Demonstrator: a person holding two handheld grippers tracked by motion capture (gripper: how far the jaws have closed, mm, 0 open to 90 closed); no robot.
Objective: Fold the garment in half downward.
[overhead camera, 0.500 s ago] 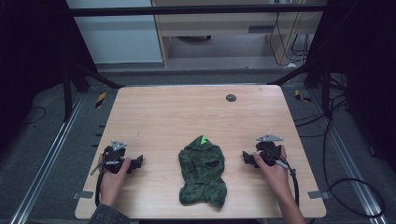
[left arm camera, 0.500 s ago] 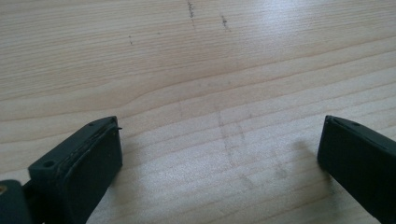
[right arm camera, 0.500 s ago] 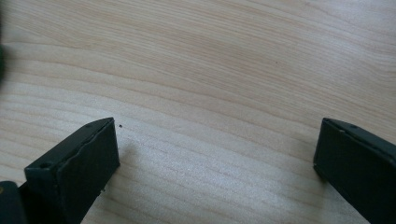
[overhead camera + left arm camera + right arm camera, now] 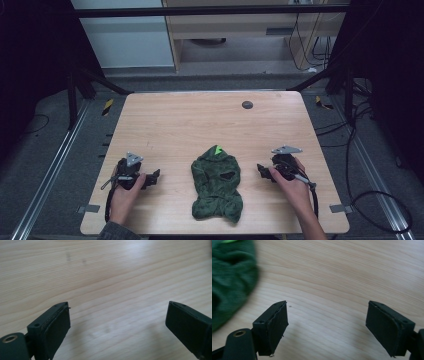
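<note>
While the crumpled dark green knitted garment (image 4: 217, 183) lies on the pale wooden table (image 4: 180, 125), the left gripper (image 4: 153, 176) and right gripper (image 4: 261, 171) flank it, apart from it, jaws spread wide, holding nothing.

Green garment (image 4: 229, 277) blurred, cut off at frame edge.

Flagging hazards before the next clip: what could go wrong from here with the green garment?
1. The garment lies crumpled, so a pinch may catch only one layer and drag it.
2. Both grippers, left and right, are open and clear of it; uneven grabs could bunch it further.
3. Its lower hem sits near the table edge and might slide off.
</note>
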